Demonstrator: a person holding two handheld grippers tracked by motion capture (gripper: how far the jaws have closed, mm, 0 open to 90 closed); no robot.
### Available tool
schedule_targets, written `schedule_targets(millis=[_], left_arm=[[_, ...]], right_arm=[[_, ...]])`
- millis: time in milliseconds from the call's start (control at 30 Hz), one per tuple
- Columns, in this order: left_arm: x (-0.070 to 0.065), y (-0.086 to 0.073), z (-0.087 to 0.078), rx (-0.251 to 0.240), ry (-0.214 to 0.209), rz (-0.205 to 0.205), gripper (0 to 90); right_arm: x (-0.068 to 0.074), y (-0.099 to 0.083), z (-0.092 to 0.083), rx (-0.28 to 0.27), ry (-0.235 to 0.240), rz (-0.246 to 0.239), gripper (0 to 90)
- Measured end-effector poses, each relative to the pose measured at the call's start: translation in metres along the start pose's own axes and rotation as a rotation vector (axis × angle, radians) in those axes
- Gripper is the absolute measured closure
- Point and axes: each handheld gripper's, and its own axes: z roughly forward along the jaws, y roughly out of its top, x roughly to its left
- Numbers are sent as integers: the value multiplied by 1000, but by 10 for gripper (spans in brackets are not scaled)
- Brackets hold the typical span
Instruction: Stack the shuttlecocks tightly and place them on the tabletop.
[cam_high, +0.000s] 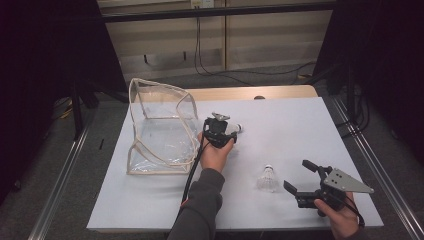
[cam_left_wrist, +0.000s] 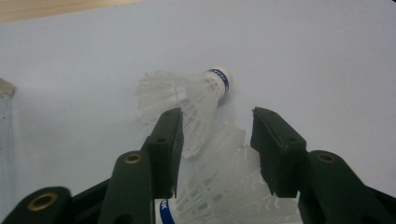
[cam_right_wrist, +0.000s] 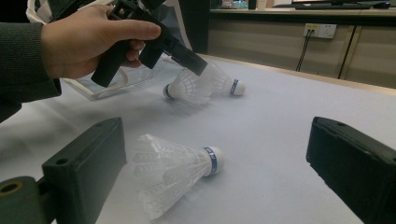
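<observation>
With our left gripper (cam_left_wrist: 215, 140) parted loosely around one shuttlecock (cam_left_wrist: 224, 186) beside the clear bag (cam_high: 160, 125), and our right gripper (cam_right_wrist: 210, 177) wide before another shuttlecock (cam_right_wrist: 175, 170), we risk crushing feathers.

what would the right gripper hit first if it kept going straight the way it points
Probably the lone shuttlecock lying on the white table between the right gripper's open jaws; depth is hard to judge.

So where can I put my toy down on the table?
Free: the white table right of the left tongs, and the front-left corner below the clear bag. Crowded: two shuttlecocks at the left tongs, one shuttlecock by the right tongs.
</observation>
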Motion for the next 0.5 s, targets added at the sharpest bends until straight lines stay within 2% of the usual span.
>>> schedule_targets(millis=[500], left_arm=[[-1, -1, 2, 11, -20, -20, 444]], right_arm=[[0, 0, 0, 1, 3, 3, 41]])
